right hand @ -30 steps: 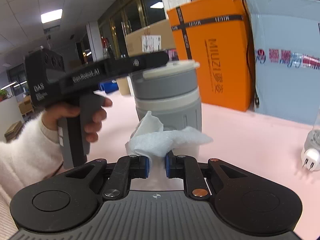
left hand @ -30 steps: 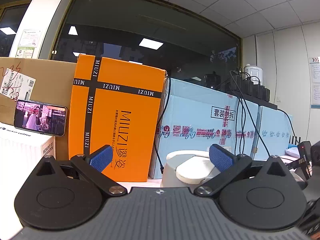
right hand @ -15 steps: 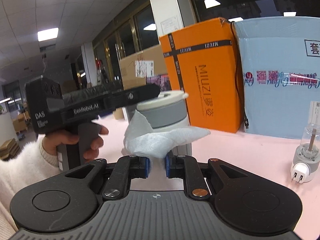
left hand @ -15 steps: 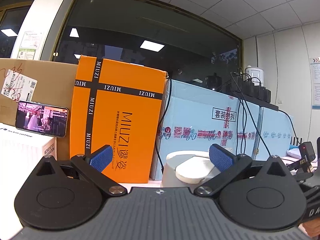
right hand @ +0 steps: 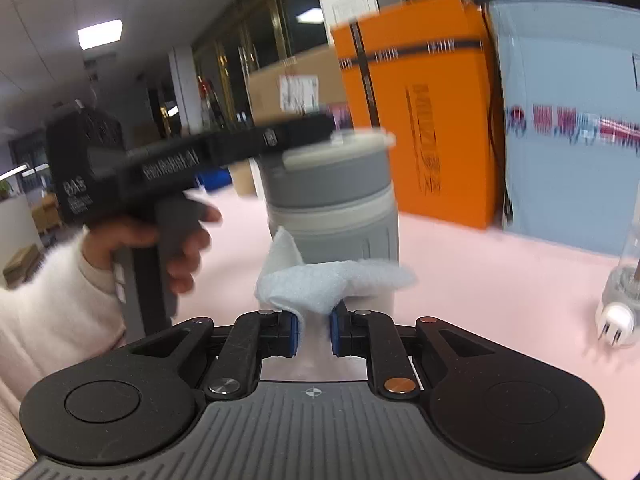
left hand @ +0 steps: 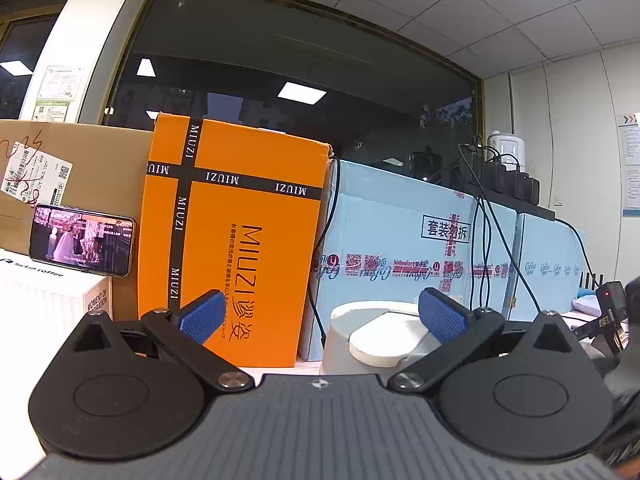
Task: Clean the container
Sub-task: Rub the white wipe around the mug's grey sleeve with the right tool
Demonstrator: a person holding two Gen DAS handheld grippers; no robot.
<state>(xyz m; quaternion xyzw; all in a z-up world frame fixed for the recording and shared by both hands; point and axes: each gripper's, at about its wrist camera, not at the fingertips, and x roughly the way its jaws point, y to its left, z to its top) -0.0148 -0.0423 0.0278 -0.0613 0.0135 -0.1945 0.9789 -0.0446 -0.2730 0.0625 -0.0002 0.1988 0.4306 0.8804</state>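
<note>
While the pink table (right hand: 500,280) is ringed at the back by an orange carton (left hand: 240,240) and pale blue boxes (left hand: 400,248), the grey container (right hand: 332,208) is stood upright on it, near the middle. The left gripper (left hand: 320,316) is held spread wide at the container's white lid (left hand: 384,340), one pad touching its side, nothing clamped. The right gripper (right hand: 314,330) is pinched onto a white tissue (right hand: 332,284), pressed low against the container's wall. Wiping is judged best done in steady vertical strokes, with the top braced so tipping is avoided.
</note>
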